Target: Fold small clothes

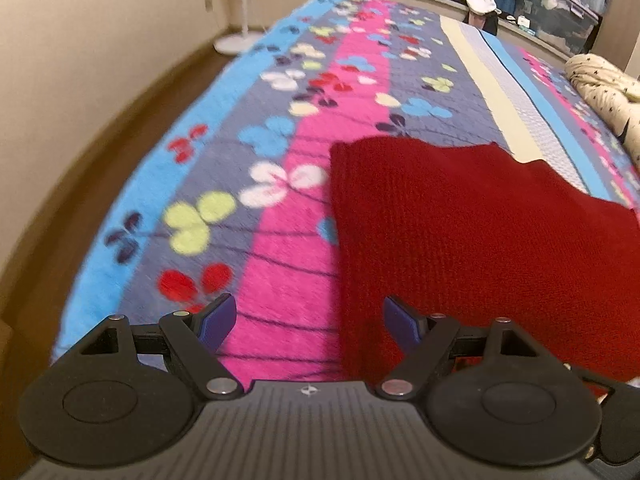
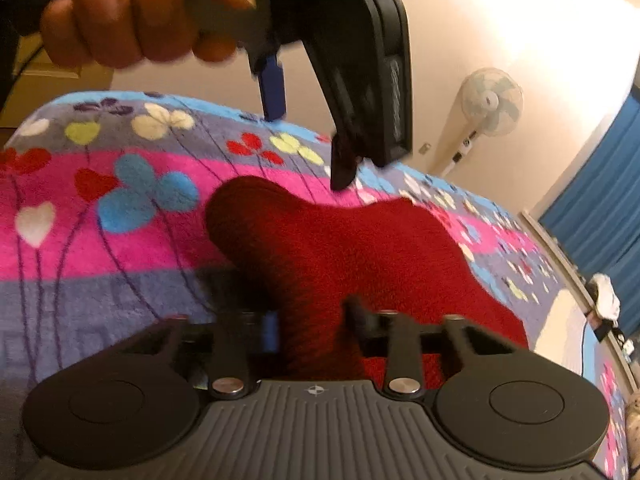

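Right claw (image 2: 312, 328) is clenched on a bunched-up fold of the red knit cloth (image 2: 340, 248), pads pressing it from both sides. Left claw (image 1: 308, 320) hangs released w/ jaws wide, one blue finger (image 1: 218, 322) over the blanket (image 1: 280, 240), the other over the cloth's edge, probably not touching. Cloth lies near the bed's near edge. A hand (image 2: 132, 20) grips the left tool. Fan (image 2: 490, 102) stands by the wall.

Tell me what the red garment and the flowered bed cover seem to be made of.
Red garment: looks like knitted yarn, matte, with fine ribbed rows across it. Flowered bed cover: seems a plush fleece, soft and fuzzy, with a short nap blurring its printed flowers; the exact fibre cannot be told.
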`<state>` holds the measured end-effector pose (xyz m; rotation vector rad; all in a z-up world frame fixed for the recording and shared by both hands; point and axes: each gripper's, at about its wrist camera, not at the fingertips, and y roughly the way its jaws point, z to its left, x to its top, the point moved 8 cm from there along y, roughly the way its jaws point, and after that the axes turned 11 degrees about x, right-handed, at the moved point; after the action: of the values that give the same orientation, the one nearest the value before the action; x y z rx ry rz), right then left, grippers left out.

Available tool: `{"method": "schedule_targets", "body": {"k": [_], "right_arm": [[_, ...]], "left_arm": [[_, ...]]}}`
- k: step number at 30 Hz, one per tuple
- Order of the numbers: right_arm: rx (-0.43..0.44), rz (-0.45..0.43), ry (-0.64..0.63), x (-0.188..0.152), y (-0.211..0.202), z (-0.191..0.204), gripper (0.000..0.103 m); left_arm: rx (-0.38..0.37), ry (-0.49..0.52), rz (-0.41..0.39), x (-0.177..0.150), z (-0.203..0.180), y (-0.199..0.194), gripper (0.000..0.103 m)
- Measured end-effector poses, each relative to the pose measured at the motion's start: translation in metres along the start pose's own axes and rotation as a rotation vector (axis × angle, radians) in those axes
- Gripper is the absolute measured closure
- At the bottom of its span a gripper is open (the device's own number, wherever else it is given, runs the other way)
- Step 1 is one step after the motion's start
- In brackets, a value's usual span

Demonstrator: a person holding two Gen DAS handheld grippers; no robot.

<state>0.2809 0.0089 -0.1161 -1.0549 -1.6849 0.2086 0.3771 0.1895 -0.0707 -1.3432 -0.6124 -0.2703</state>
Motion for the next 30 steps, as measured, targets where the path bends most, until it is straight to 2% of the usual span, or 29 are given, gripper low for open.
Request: {"method": "schedule_targets", "body": {"k": [3,6,10,14,20,22,26,29,30], "right_arm": [[0.014,-0.028,0.054,0.005,-0.007,-0.008,0.085],[0.016,-0.048,0.068,0.008,-0.012,-0.012,0.086],[0.022,-0.059,0.082,0.009,-0.016,-0.015,0.086],[0.027,-0.071,0.091,0.010,-0.017,-0.017,0.086],[0.032,-0.081,0.095,0.010,-0.018,-0.019,0.086],[0.033,-0.083,0.100,0.010,-0.019,-0.020,0.086],[0.036,-0.087,0.114,0.010,-0.022,-0.024,0.086],[0.037,-0.095,0.124,0.011,-0.024,-0.026,0.087],[0.036,-0.096,0.125,0.011,-0.025,-0.027,0.087]], "left_arm": [[-0.080,-0.054,0.068,0.000,-0.003,0.013,0.018],[-0.126,-0.115,0.121,0.005,-0.002,0.029,0.018],[-0.262,-0.199,0.205,0.011,-0.004,0.053,0.018],[-0.338,-0.223,0.220,0.017,-0.007,0.061,0.017],[-0.333,-0.287,0.213,0.028,-0.003,0.067,0.017],[-0.343,-0.266,0.210,0.030,-0.009,0.067,0.017],[-0.412,-0.208,0.223,0.030,-0.024,0.067,0.017],[-0.402,-0.202,0.222,0.031,-0.026,0.071,0.019],[-0.404,-0.214,0.223,0.032,-0.026,0.072,0.024]]}}
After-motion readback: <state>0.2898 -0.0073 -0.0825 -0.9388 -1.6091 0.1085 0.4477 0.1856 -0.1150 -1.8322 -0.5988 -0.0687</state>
